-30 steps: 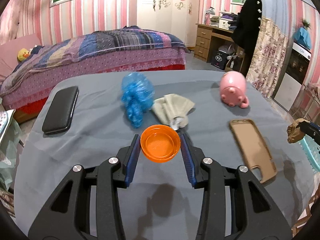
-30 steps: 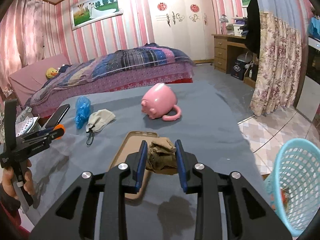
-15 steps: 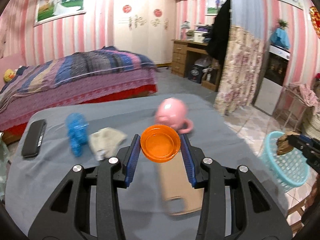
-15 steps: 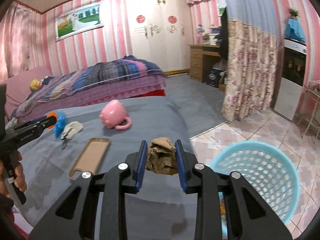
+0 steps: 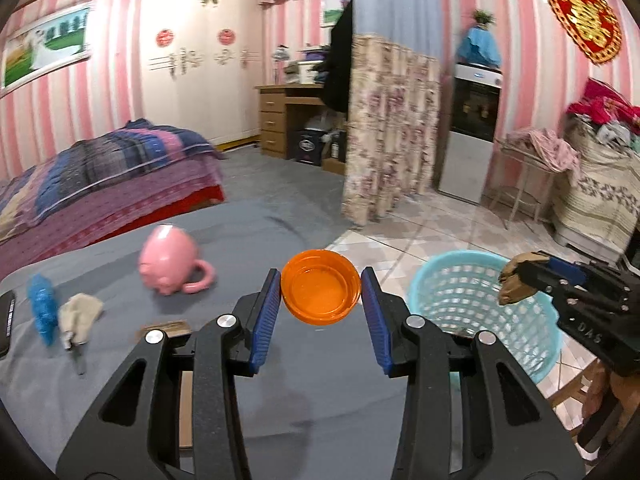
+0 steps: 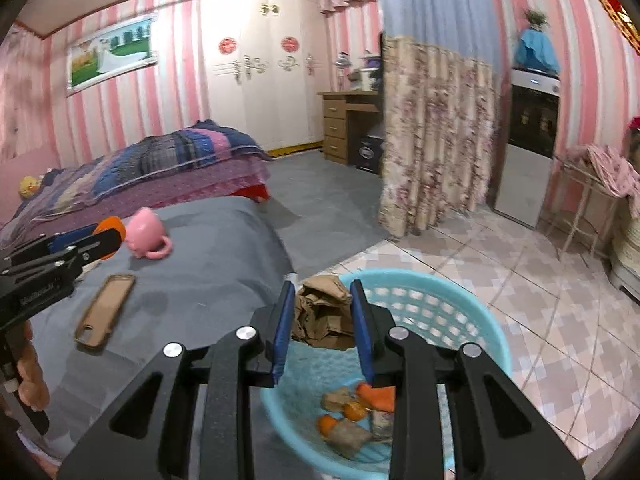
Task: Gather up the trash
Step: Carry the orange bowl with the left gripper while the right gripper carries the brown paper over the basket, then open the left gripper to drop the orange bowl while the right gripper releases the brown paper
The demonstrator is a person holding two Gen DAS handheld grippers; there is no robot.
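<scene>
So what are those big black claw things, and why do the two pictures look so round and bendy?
They are hand-held grabbers, one in each of a person's hands. Each has a wide-angle camera looking along its two blue-padded fingers, which bends the picture. In the left grabber's picture, the left gripper is shut on a round orange plastic lid. In the right grabber's picture, the right gripper is shut on a crumpled brown paper wad above a light blue plastic mesh basket that already has scraps inside. On the grey-covered table lie a pink pig-shaped mug, tipped over, and a tan phone case. The person is collecting trash.
</scene>
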